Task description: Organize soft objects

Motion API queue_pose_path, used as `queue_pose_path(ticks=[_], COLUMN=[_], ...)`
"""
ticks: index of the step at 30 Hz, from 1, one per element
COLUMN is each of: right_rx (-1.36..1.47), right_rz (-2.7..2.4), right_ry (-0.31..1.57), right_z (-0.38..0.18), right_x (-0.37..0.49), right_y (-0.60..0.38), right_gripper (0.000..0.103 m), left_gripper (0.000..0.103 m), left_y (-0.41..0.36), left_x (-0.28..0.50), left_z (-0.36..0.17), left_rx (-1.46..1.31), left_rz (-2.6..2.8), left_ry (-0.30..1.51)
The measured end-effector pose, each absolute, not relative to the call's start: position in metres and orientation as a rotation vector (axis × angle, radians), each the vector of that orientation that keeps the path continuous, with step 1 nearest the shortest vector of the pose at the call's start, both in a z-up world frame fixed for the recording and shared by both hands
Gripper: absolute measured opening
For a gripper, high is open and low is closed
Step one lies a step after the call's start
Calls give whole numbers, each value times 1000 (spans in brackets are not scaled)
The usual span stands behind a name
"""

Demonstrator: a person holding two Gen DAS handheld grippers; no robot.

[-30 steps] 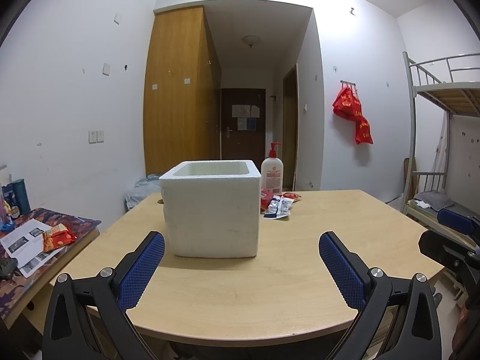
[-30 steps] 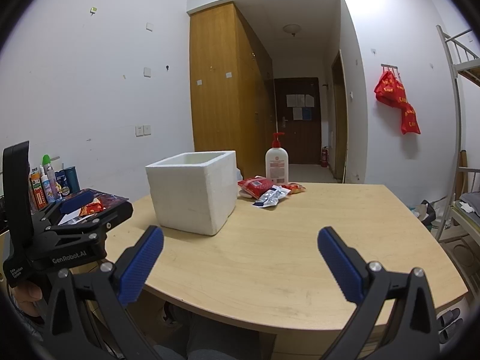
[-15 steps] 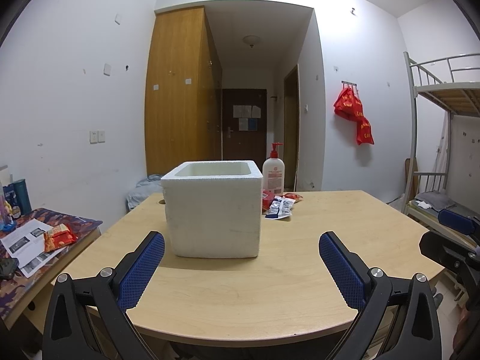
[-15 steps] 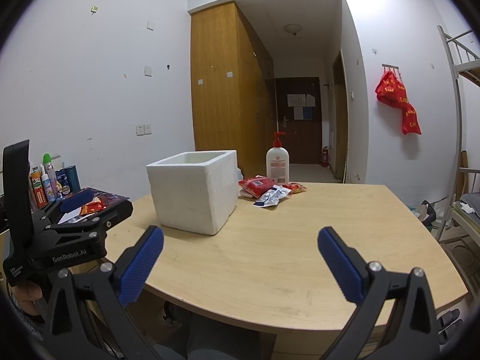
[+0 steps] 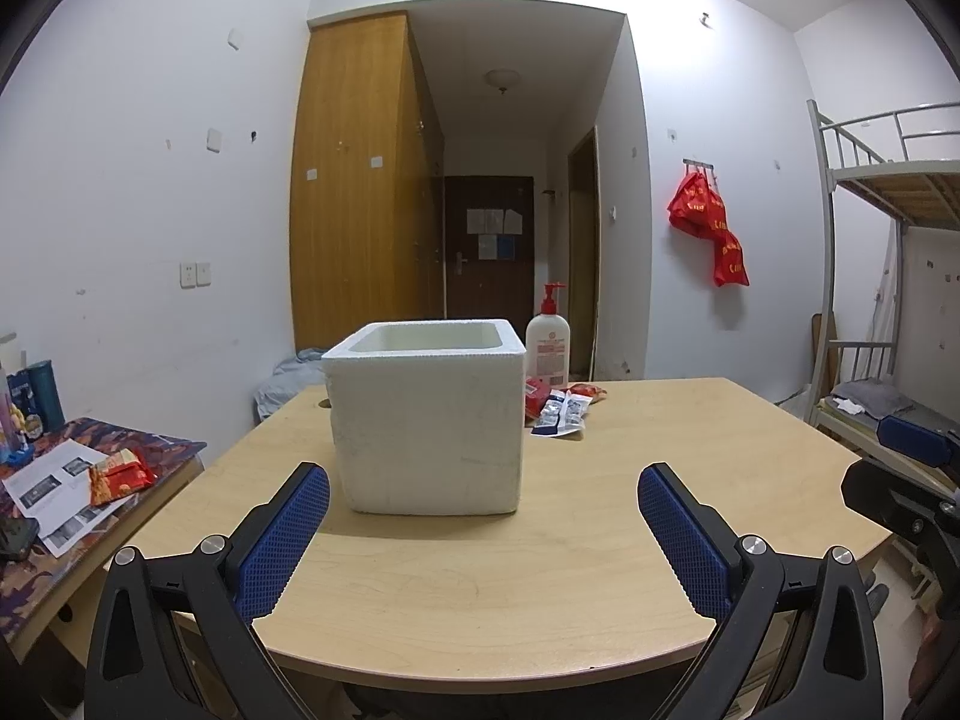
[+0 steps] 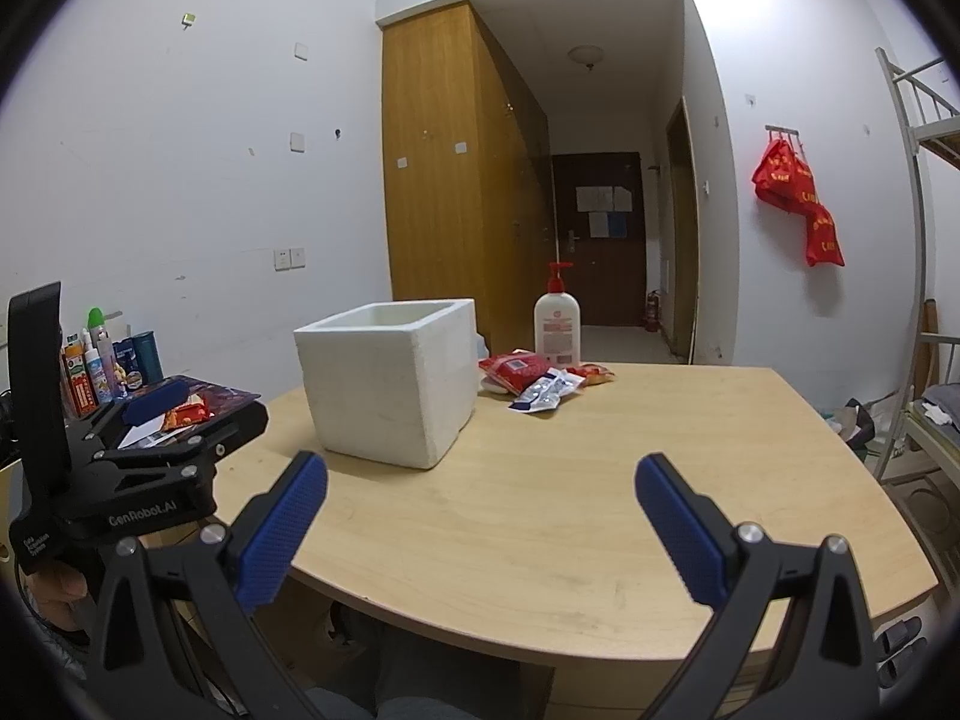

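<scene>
A white foam box [image 5: 427, 420] stands open-topped on the wooden table [image 5: 540, 552]; it also shows in the right wrist view [image 6: 390, 387]. Behind it to the right lie soft packets: a red pack [image 6: 515, 367], a blue-and-white pack [image 6: 547, 391] and a small orange one [image 6: 594, 373]; the blue-and-white pack also shows in the left wrist view [image 5: 561, 414]. My left gripper [image 5: 483, 513] is open and empty, just in front of the box. My right gripper [image 6: 480, 507] is open and empty over the table's near part, well short of the packets.
A white pump bottle [image 6: 558, 324] stands behind the packets. A side desk [image 5: 72, 480] at the left holds papers, a red snack pack [image 5: 120, 474] and bottles. A bunk bed [image 5: 888, 300] stands at the right. The table's curved front edge is close below both grippers.
Both views have shifted very slightly; the grippers stay open and nothing on the table has moved.
</scene>
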State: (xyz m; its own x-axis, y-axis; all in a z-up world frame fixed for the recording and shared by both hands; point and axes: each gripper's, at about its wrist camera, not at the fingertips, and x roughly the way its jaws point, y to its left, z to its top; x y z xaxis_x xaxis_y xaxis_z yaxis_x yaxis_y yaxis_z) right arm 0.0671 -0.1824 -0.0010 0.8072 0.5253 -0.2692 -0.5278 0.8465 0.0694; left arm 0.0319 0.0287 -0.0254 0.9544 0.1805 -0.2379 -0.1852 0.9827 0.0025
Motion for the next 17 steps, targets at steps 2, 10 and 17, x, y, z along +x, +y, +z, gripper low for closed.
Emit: queue_pose_path(ticks=[2,10,17], right_rx=[-9,-9,-8], right_rz=[565,564,567], right_ry=[284,289,292], right_z=[-1,-2,-3], right_x=[67,68,68], right_y=[-183,-181,-181], right_gripper=[103,103,103], left_gripper=[103,103,103], left_y=[29,29,29], left_x=[32,31,30], left_z=[-25,-25,-25], left_rx=[-22,-19,-22], left_rz=[185,188,199], left_ry=[241,240,228])
